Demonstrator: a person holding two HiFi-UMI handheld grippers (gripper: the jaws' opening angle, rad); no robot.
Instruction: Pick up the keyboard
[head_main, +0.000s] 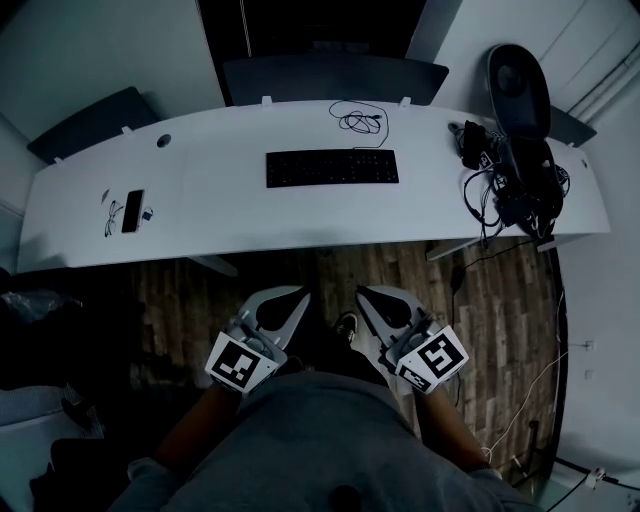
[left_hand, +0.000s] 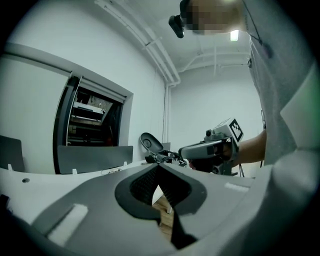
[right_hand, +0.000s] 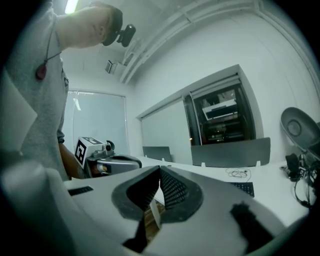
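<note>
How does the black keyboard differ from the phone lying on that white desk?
Size: the keyboard is far longer and wider than the phone. Place: the keyboard lies near the middle of the desk, the phone near its left end in the head view. Pose: the keyboard's long side runs along the desk, the phone's runs across it. Both are dark, flat and lie on the desk untouched.

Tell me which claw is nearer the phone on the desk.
Left. The left claw is off the desk, over the floor, to the right of the phone in the head view; the right claw is beside it, farther right.
</note>
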